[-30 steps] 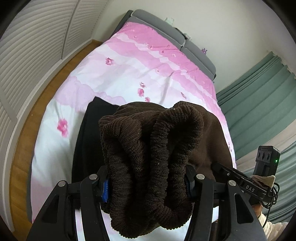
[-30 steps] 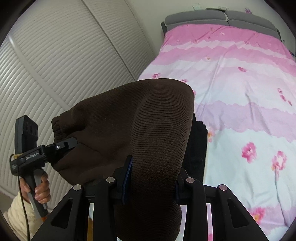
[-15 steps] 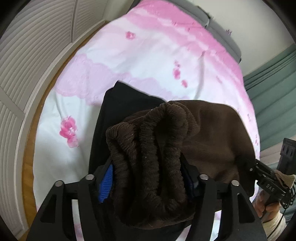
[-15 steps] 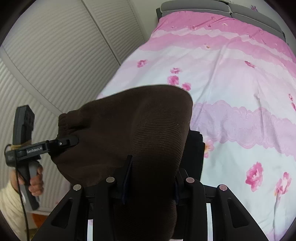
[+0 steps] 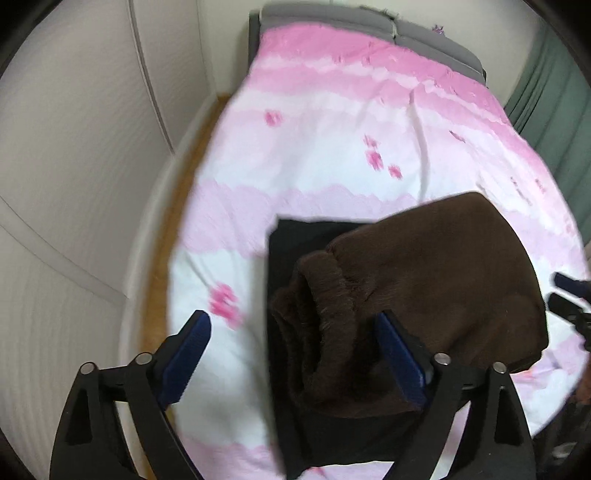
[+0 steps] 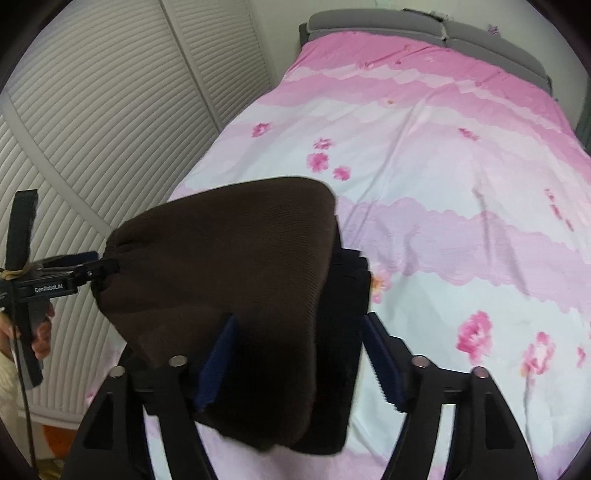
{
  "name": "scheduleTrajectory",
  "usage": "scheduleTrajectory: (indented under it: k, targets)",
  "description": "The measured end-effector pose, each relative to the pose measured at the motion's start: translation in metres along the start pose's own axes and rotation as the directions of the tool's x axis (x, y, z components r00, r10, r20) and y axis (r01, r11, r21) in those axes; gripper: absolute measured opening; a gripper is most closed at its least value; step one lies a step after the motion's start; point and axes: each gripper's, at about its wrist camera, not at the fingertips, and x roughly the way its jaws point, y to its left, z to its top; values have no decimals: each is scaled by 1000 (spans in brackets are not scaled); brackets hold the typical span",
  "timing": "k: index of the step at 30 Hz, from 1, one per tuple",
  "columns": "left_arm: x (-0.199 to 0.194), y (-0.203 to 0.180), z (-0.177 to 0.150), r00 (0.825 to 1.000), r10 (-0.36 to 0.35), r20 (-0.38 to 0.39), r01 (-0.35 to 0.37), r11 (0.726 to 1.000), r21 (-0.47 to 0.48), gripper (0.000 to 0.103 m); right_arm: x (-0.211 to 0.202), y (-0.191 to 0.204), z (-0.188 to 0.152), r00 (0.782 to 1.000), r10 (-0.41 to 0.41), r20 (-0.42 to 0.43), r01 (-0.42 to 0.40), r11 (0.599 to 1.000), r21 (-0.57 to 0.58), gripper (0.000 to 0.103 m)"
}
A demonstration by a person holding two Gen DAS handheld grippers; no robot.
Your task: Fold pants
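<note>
The folded brown corduroy pants (image 5: 424, 288) lie on a folded black garment (image 5: 291, 251) at the near end of the bed. My left gripper (image 5: 291, 354) is open; its right pad touches the pants' elastic waistband, its left pad hangs over the sheet. In the right wrist view the brown pants (image 6: 221, 280) fill the near middle. My right gripper (image 6: 299, 362) is open, its blue pads standing apart on either side of the fold. The left gripper (image 6: 92, 269) shows at the left edge of the pants in the right wrist view.
The bed has a pink and white flowered sheet (image 6: 443, 166) and a grey headboard (image 5: 369, 18). White louvred wardrobe doors (image 6: 110, 110) stand to the left, a strip of wooden floor (image 5: 173, 221) runs beside the bed, and green curtains (image 5: 546, 74) hang on the right.
Both grippers were shut on the brown pants and have opened. The pants have come down onto the black garment. The left view has swung toward the headboard.
</note>
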Motion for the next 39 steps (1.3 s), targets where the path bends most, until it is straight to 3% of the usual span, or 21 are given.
scheduleTrajectory:
  k: [2, 3, 10, 15, 20, 23, 27, 33, 39]
  targets:
    - [-20, -9, -1, 993, 103, 57, -106, 993, 48, 96, -22, -1, -7, 1000, -14, 27, 14, 1000, 0, 77]
    - [-33, -15, -2, 988, 120, 92, -127, 989, 70, 96, -32, -1, -10, 999, -21, 37, 21, 1000, 2, 78]
    - [-119, -76, -27, 970, 106, 221, -139, 980, 140, 100, -125, -6, -44, 987, -46, 151, 45, 999, 4, 90]
    - [-173, -128, -57, 966, 4, 259, -39, 991, 131, 101, -196, -21, -77, 972, -77, 221, 72, 997, 31, 97]
    - [-224, -180, -91, 948, -117, 295, 106, 993, 53, 103, -265, -40, -116, 946, -141, 292, 136, 990, 39, 98]
    - [-245, -211, -112, 944, -152, 294, 155, 988, 12, 103, -304, -53, -143, 924, -180, 338, 169, 984, 63, 100]
    - [-269, -251, -139, 935, -200, 295, 207, 978, 6, 103, -347, -76, -179, 914, -192, 357, 164, 981, 106, 100]
    - [-311, -325, -183, 920, -212, 329, 190, 977, 98, 103, -401, -111, -232, 905, -206, 373, 168, 977, 132, 100]
    - [-345, -377, -222, 914, -210, 347, 185, 977, 104, 103, -449, -141, -283, 893, -208, 400, 161, 976, 150, 100]
